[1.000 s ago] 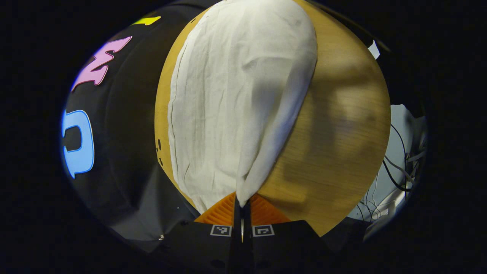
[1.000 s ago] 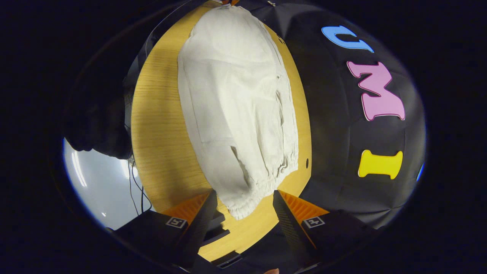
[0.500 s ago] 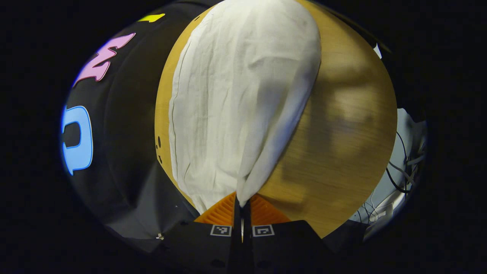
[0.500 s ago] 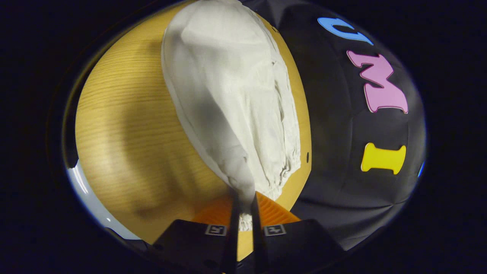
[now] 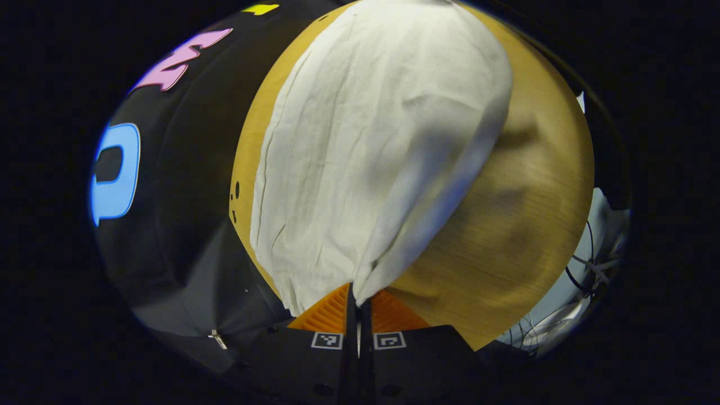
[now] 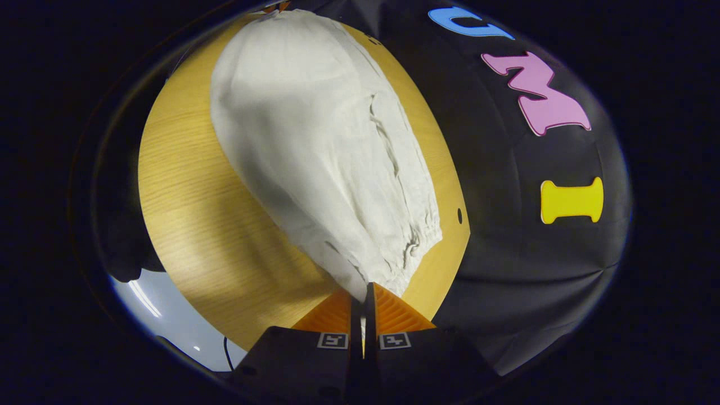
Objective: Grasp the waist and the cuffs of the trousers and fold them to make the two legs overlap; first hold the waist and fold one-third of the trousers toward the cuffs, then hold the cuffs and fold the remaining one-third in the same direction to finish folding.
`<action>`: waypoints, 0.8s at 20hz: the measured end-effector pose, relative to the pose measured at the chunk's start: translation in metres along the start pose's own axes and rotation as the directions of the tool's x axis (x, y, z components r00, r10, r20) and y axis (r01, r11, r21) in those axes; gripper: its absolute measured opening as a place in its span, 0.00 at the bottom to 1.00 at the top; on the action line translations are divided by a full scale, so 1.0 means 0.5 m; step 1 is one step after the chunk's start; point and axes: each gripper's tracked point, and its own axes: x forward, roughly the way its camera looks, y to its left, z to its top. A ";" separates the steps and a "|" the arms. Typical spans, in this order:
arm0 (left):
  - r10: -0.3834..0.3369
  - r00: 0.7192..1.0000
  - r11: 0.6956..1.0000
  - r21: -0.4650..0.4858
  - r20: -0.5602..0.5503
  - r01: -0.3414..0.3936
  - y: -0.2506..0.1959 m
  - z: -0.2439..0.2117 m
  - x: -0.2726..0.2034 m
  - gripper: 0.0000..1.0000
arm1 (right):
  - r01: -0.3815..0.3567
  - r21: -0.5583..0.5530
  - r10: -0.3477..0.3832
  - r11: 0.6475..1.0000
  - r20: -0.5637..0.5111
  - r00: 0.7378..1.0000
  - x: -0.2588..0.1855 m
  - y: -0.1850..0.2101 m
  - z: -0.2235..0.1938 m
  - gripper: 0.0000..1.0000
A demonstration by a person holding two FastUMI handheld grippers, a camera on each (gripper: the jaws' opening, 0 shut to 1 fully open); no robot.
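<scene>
Both claws, L [image 5: 358, 292] & R [image 6: 364, 289], each pinching white trousers [image 5: 371, 146] edge over wood table [image 5: 523, 225].

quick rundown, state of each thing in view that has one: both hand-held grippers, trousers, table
left hand-held gripper: shut on the trousers, pinching one end
right hand-held gripper: shut on the trousers, at the gathered cuff end
trousers: spread lengthwise on the table, wrinkled, near edge drawn up to each hand-held gripper, not yet folded in thirds
table: wooden, trousers lying on it
</scene>
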 end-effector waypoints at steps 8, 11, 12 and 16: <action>0.065 0.996 0.965 -0.256 0.055 -0.049 0.148 0.040 -0.053 0.06 | 0.113 0.328 -0.123 0.938 0.009 0.992 -0.059 -0.113 0.053 0.05; 0.068 0.995 0.946 -0.320 0.068 -0.043 0.220 0.064 -0.041 0.05 | 0.131 0.419 -0.146 0.899 0.004 0.989 -0.064 -0.151 0.075 0.05; 0.063 0.996 0.945 -0.326 0.065 -0.038 0.238 0.070 -0.036 0.05 | 0.135 0.439 -0.151 0.889 0.002 0.989 -0.055 -0.164 0.080 0.05; 0.039 0.998 0.944 -0.328 0.046 -0.022 0.297 0.090 0.003 0.05 | 0.132 0.482 -0.149 0.866 -0.002 0.989 -0.030 -0.193 0.095 0.05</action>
